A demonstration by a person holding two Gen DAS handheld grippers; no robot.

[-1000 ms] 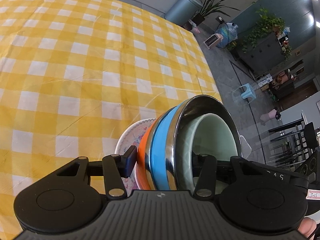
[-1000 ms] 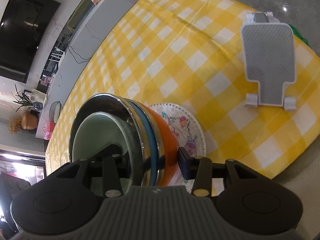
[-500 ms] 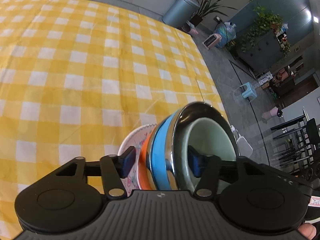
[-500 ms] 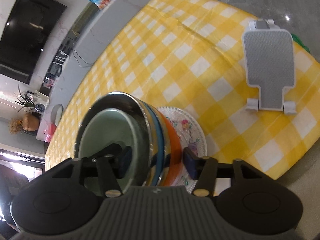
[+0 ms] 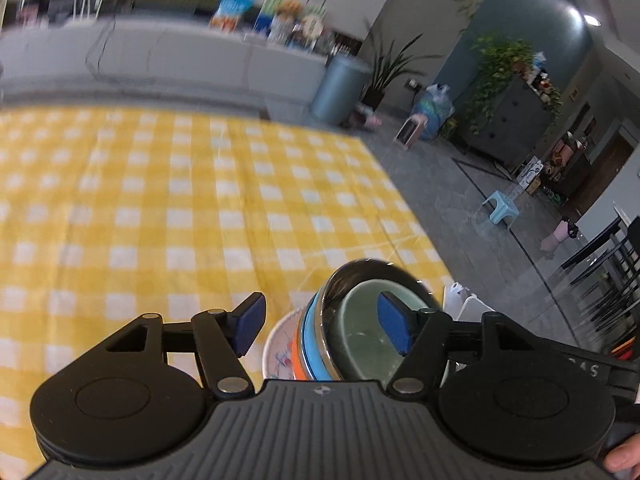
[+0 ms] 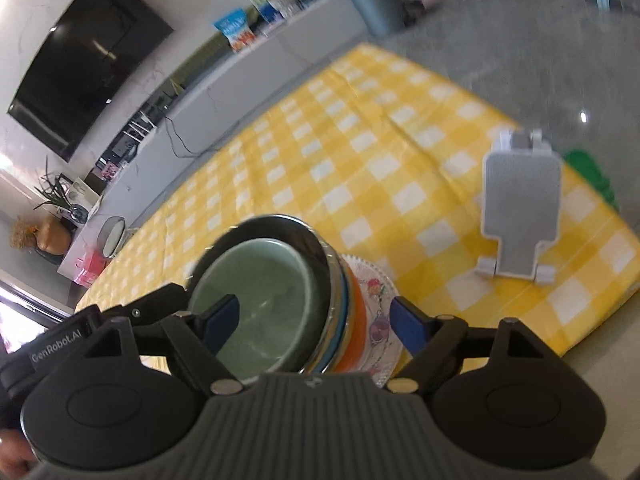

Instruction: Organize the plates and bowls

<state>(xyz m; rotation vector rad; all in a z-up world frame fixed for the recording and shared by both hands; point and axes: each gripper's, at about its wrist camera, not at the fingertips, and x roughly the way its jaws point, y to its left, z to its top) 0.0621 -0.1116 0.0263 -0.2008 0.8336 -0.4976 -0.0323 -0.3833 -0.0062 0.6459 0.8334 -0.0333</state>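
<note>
Through the left wrist camera I saw my left gripper (image 5: 322, 322) with its jaws spreading wide, the blue pads (image 5: 250, 322) clear of the dishes between them. The stack of dishes (image 5: 344, 332) sat on the yellow checked tablecloth (image 5: 160, 208), close to its edge nearest the floor. Working across that stack from its left: a patterned plate (image 5: 280, 350) at the bottom, then an orange bowl (image 5: 298, 356), a blue bowl (image 5: 311, 344), a steel bowl (image 5: 360, 272) and a pale green bowl (image 5: 360, 320) nested inside. The stack looked tipped in both fisheye views, its mouths facing my grippers; I could not tell true upright.

Through the right wrist camera my right gripper (image 6: 314, 320) was also opening, the stack (image 6: 280, 292) between its pads untouched. A grey-and-white stand (image 6: 520, 208) lay flat on the cloth, well right of the stack.
</note>
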